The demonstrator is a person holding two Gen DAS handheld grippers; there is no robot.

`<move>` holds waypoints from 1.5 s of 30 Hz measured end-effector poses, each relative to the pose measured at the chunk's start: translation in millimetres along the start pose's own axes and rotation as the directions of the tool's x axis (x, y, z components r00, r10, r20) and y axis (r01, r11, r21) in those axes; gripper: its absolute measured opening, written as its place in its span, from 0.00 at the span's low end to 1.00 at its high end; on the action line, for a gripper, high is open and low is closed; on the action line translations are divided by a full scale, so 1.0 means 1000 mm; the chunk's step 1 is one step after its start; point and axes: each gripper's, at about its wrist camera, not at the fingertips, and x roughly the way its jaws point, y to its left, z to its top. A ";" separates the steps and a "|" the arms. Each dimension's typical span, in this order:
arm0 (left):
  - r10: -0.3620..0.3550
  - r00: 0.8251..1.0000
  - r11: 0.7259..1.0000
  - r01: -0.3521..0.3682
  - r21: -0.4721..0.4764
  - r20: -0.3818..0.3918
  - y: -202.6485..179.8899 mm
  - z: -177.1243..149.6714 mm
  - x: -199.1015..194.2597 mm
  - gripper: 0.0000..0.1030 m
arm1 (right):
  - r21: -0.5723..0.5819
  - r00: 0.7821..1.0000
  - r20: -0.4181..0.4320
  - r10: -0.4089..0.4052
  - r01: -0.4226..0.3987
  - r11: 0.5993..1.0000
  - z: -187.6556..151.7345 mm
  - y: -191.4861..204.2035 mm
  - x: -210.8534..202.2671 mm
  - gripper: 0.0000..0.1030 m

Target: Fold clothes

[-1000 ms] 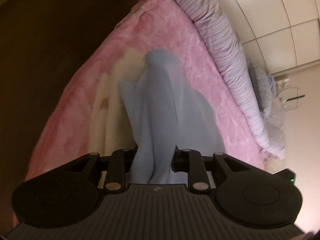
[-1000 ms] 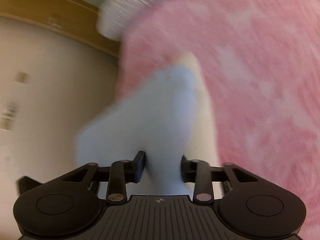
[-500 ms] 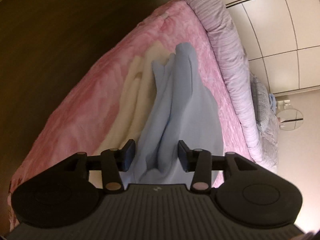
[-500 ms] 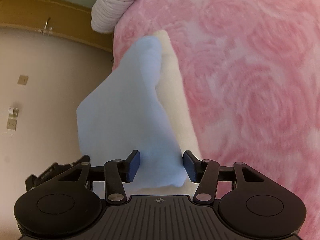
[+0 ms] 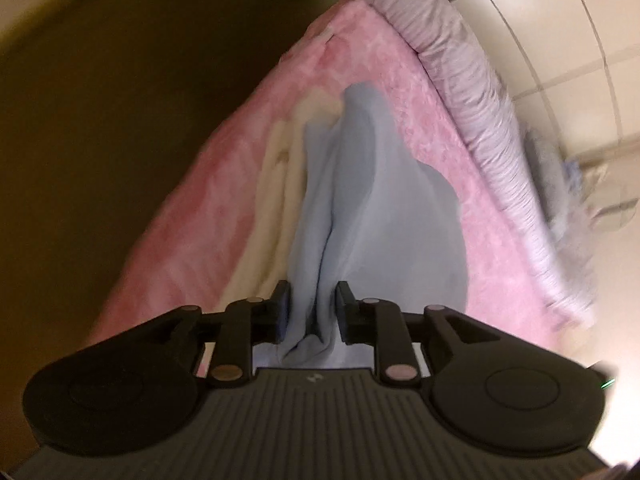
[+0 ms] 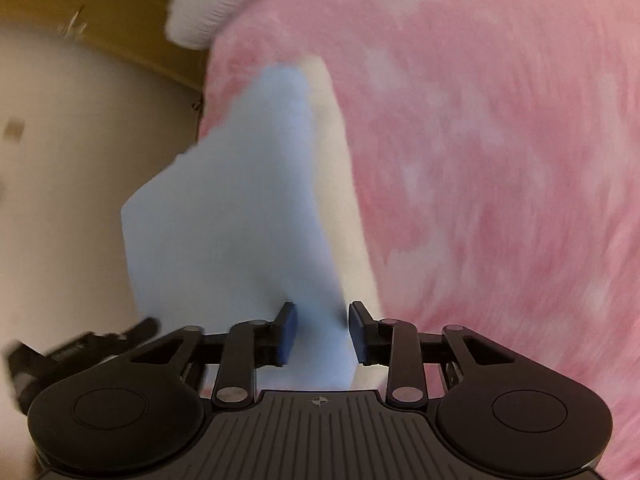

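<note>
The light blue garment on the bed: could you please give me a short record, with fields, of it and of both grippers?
garment: light blue garment, bunched lengthwise, lifted at the near end
under it: cream cloth on a pink blanket
left gripper: jaws closing, a gathered fold of the garment between them
right gripper: jaws closing, the garment's edge between them
background: striped rolled bedding along the far side of the bed
image quality: motion blur in both views
</note>
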 end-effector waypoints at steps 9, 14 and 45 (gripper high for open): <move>0.011 0.987 0.918 -0.073 0.390 0.159 -0.075 0.043 0.011 0.07 | -0.244 0.981 0.182 -0.071 0.115 0.963 0.017 0.047 0.004 0.26; 0.112 0.990 0.928 -0.136 0.346 0.088 -0.048 0.056 0.083 0.01 | -0.260 0.991 0.084 -0.108 0.127 0.957 0.003 0.040 0.047 0.25; 0.232 0.972 0.944 -0.234 0.232 0.037 -0.068 -0.058 -0.004 0.04 | -0.442 0.994 0.001 -0.105 0.095 0.892 -0.059 0.052 0.001 0.25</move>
